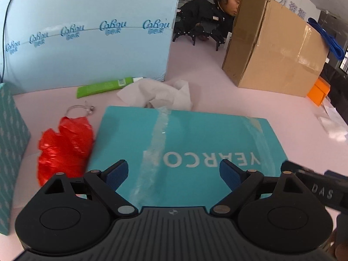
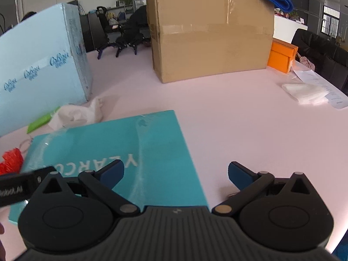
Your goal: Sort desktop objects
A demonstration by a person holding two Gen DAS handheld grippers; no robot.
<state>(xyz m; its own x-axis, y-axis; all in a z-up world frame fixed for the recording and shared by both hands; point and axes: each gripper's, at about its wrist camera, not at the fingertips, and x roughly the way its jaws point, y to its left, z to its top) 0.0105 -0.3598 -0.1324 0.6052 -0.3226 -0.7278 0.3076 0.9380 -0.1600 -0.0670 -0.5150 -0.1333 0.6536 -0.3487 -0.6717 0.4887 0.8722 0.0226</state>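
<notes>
Above the near edge of the teal box, the left gripper hung with fingers spread wide, holding nothing. The right gripper, equally wide and empty, straddled the box's right edge. Left of the box lay a red bag; just behind it, crumpled tissue and a green tube. Farther back stood a cardboard carton.

A pale pink table stretched across an open-plan office, where a seated worker bent over the far edge. Black office chairs and a dark sofa lined the room, and daylight entered through a window.
</notes>
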